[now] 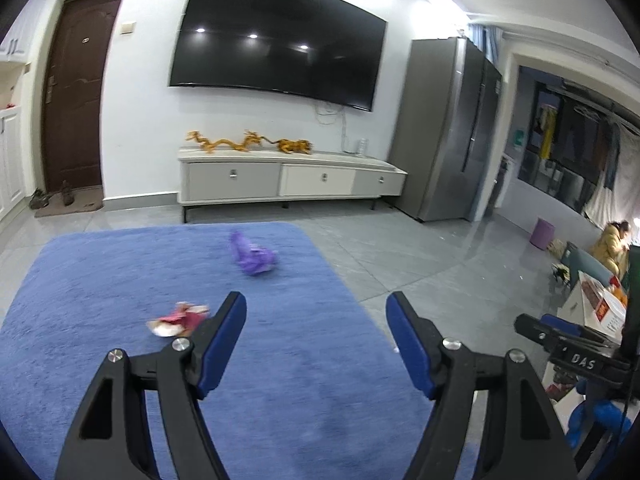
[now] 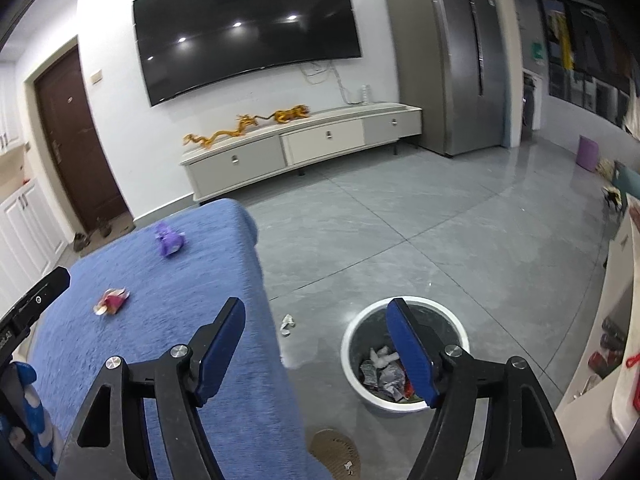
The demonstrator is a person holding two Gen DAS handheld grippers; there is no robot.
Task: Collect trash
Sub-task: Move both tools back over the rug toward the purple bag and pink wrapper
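Note:
A crumpled red wrapper (image 1: pixel 179 319) lies on the blue cloth-covered surface (image 1: pixel 100 280), just left of my left gripper (image 1: pixel 316 312), which is open and empty above the cloth. A crumpled purple wrapper (image 1: pixel 255 256) lies farther back. In the right wrist view the red wrapper (image 2: pixel 111 301) and purple wrapper (image 2: pixel 170 240) lie on the blue surface (image 2: pixel 224 264). My right gripper (image 2: pixel 316 316) is open and empty, over the surface's right edge. A white bin (image 2: pixel 404 354) with crumpled trash inside stands on the floor below its right finger. A small white scrap (image 2: pixel 287 324) lies on the floor.
A TV cabinet (image 1: pixel 288 178) with golden dragon figures stands against the far wall under a large TV (image 1: pixel 276 36). A grey fridge (image 1: pixel 448 128) stands right of it. A purple stool (image 2: pixel 587 153) and a brown mat (image 2: pixel 336 454) are on the tiled floor. A white counter (image 2: pixel 624 320) runs along the right.

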